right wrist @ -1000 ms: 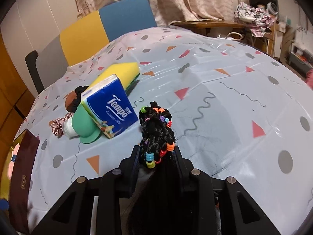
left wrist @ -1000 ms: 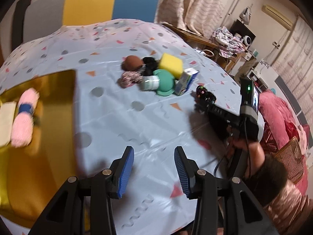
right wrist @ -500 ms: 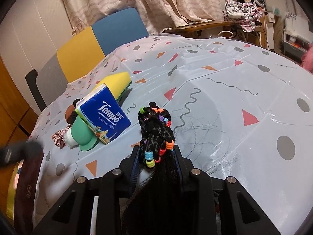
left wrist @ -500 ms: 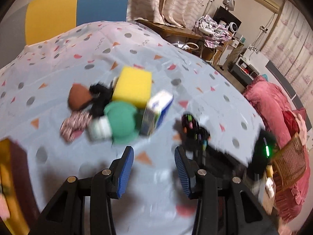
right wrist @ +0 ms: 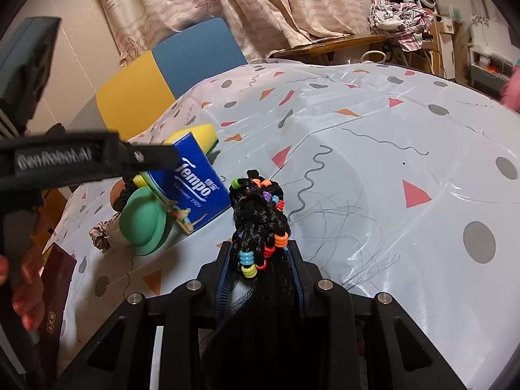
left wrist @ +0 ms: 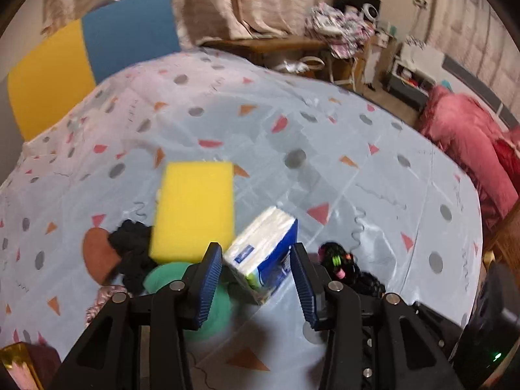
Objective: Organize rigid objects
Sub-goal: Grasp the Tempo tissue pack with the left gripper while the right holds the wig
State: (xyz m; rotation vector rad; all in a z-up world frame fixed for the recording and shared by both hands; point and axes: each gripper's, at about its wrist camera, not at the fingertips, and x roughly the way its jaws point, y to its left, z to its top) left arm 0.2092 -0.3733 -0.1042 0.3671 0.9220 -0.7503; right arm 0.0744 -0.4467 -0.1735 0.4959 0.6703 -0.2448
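A blue-and-white Tempo tissue pack (left wrist: 263, 255) lies tilted on the patterned worktop (left wrist: 341, 175), against a yellow sponge (left wrist: 195, 208) and green cap (right wrist: 143, 219). The left gripper (left wrist: 256, 279) straddles it, jaws just narrowing, not touching. The right gripper (right wrist: 261, 273) is clamped on a black beaded braid (right wrist: 260, 217).
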